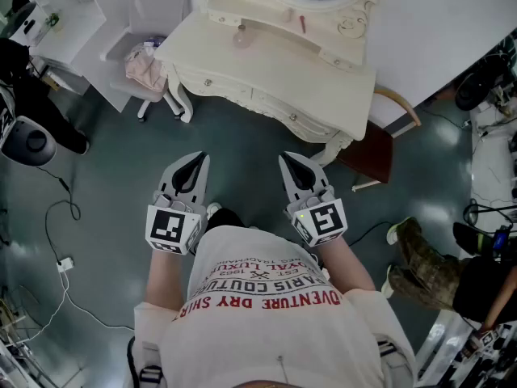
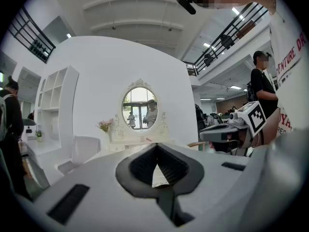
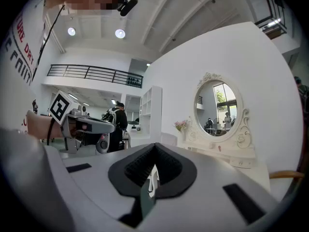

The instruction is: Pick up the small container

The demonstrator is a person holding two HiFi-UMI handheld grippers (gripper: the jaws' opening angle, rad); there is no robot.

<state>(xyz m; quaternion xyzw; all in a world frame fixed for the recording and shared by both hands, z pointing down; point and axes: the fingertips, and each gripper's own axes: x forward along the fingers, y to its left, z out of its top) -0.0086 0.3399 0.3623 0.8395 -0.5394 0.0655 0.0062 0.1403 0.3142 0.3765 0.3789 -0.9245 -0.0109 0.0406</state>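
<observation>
A cream dressing table (image 1: 266, 71) with an oval mirror (image 2: 139, 108) stands ahead of me across some grey floor. On its top lies a small pinkish item (image 1: 241, 35) that may be the small container, with a thin red item (image 1: 303, 24) to its right. Both are too small to make out clearly. My left gripper (image 1: 194, 162) and right gripper (image 1: 289, 162) are held side by side in front of my body, pointing at the table and well short of it. The jaws of each are shut with nothing between them, as seen in the left gripper view (image 2: 155, 146) and the right gripper view (image 3: 154, 146).
A white chair (image 1: 153, 14) with a pink cloth (image 1: 145, 67) stands left of the table, and a brown wooden seat (image 1: 371, 152) to its right. White shelving (image 1: 65, 6) fills the far left. Cables (image 1: 60, 217) trail on the floor. Another person's legs (image 1: 424, 265) are at right.
</observation>
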